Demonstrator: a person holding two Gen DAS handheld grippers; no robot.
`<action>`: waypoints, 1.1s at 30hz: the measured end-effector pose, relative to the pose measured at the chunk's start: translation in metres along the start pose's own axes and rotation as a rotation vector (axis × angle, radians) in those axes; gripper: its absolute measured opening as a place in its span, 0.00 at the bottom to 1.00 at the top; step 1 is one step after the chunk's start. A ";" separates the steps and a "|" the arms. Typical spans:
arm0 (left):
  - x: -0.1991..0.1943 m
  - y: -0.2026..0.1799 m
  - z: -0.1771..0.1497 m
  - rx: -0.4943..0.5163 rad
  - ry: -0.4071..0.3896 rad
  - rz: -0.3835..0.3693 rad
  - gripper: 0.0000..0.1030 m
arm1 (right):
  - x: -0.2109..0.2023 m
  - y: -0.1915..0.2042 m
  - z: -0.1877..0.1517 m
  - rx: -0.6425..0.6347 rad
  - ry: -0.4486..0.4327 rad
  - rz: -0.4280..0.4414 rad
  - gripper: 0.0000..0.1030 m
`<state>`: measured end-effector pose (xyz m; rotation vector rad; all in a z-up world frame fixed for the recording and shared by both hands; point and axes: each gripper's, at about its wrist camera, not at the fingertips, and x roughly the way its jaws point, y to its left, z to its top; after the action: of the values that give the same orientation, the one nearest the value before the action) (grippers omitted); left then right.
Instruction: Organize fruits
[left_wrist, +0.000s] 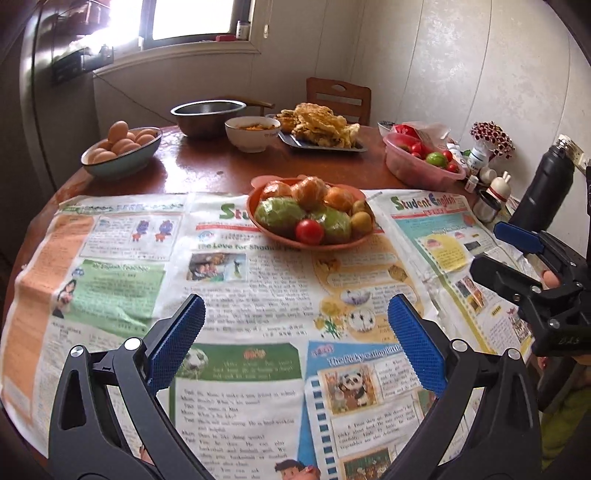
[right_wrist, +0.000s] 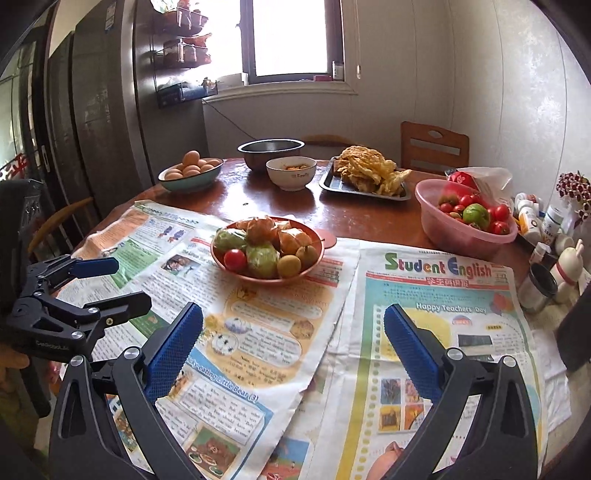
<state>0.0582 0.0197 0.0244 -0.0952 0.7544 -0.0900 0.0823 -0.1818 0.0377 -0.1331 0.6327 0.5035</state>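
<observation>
Both grippers hovered empty over newspapers headed "Student English".

The left gripper (left_wrist: 295, 332) and right gripper (right_wrist: 293, 332) each stood wide open, holding nothing, above the newspaper (right_wrist: 424, 332), where "Happy Teachers' Day" could also be read. The orange fruit bowl (right_wrist: 267, 280) sat on the paper at twelve o'clock from the left gripper; a pink basin of fruit (right_wrist: 443, 229) stood at two o'clock, off the paper.

A home dining corner: a round wooden table (right_wrist: 369, 218) spread with newspapers (right_wrist: 424, 332); at its far edge a bowl of eggs (right_wrist: 190, 173), a tray of fried food (right_wrist: 365, 177) and a steel bowl (right_wrist: 271, 151); behind, a wooden chair (right_wrist: 434, 147), a window (right_wrist: 291, 37) and a refrigerator (right_wrist: 103, 110).
</observation>
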 end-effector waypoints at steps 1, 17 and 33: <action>0.000 -0.001 -0.001 0.000 0.001 0.003 0.91 | 0.000 0.000 -0.001 0.007 0.000 -0.001 0.96; -0.003 0.006 -0.020 -0.033 0.016 0.014 0.91 | 0.002 0.007 -0.029 0.039 0.027 0.006 0.96; 0.000 0.008 -0.024 -0.047 0.031 0.013 0.91 | 0.005 0.008 -0.034 0.046 0.041 0.002 0.96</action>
<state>0.0419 0.0260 0.0058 -0.1344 0.7880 -0.0618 0.0643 -0.1819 0.0074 -0.0991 0.6840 0.4888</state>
